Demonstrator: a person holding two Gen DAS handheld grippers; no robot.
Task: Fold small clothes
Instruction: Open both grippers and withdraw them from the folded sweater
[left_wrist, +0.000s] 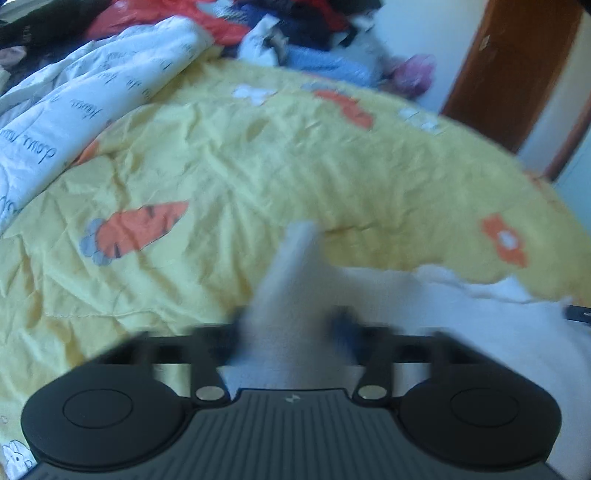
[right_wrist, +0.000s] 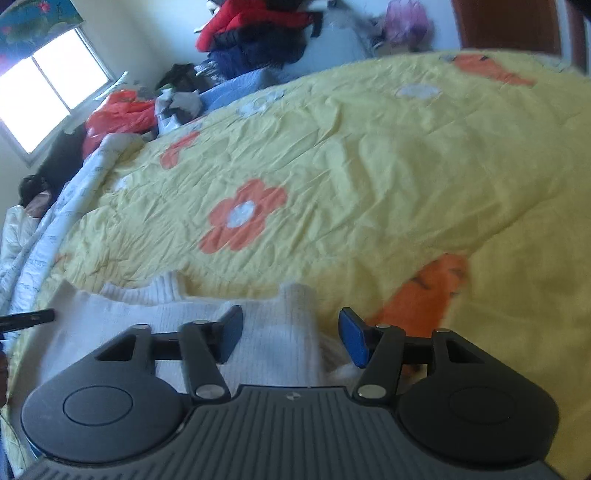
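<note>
Left wrist view is smeared, but we are seeing the left gripper (left_wrist: 291, 332) with a strip of the white ribbed knit garment (left_wrist: 461, 332) running up between its fingers (left_wrist: 345, 325); jaws look narrowed around the cloth, though blur stops us confirming a firm pinch. Right wrist view is sharper: the right gripper (right_wrist: 291, 332) is standing partly open, its blue-padded fingers (right_wrist: 352, 339) either side of a raised fold of the same garment (right_wrist: 122, 332), pads clear of the fabric, so nothing is gripped there. The garment is lying at the near edge of the yellow quilted bedspread with orange carrot and flower print (right_wrist: 369, 177), collar toward the middle of the bed, and the other gripper's black fingertip (right_wrist: 33, 317) is showing at its far left side. We are judging this as the start of a fold: both grippers are taking hold of the near edge. To do it well, we are suggesting the right jaws close fully on the ridge before any lift, catching both layers rather than the top rib only. Both hands should be rising together and carrying the edge level toward the collar, keeping the cloth taut between them so no diagonal crease forms. Knit is stretchy, so we are advising slow travel and a low lift. The white printed duvet (left_wrist: 74, 103) and heap of red and dark clothes (right_wrist: 251, 33) are well apart, no snag risk.
</note>
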